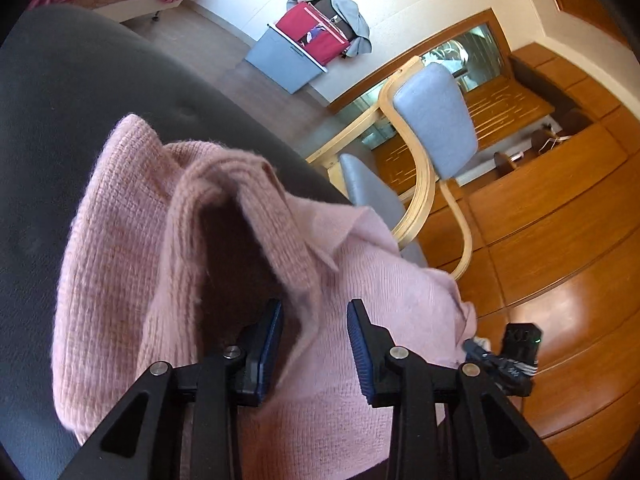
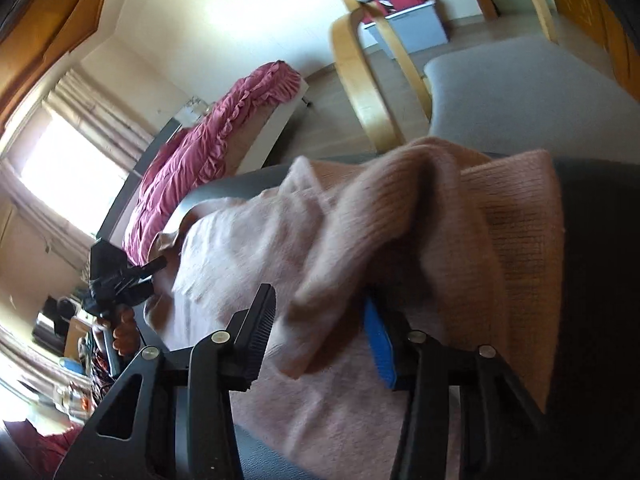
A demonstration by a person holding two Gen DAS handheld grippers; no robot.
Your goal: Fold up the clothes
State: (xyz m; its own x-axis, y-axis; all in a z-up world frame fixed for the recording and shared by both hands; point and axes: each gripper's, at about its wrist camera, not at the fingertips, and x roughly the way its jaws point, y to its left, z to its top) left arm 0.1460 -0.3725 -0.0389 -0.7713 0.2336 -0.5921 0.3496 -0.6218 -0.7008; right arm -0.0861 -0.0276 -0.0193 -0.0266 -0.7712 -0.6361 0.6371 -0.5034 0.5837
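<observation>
Both grippers' fingers spread | pink sweater [image 1: 168, 240] bunched between | grey chair [image 1: 436, 120] beyond

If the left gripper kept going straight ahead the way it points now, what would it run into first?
Most likely the pink sweater: the left gripper is open with a raised fold of the knit right between and ahead of its fingers. Depth is hard to judge.
</observation>
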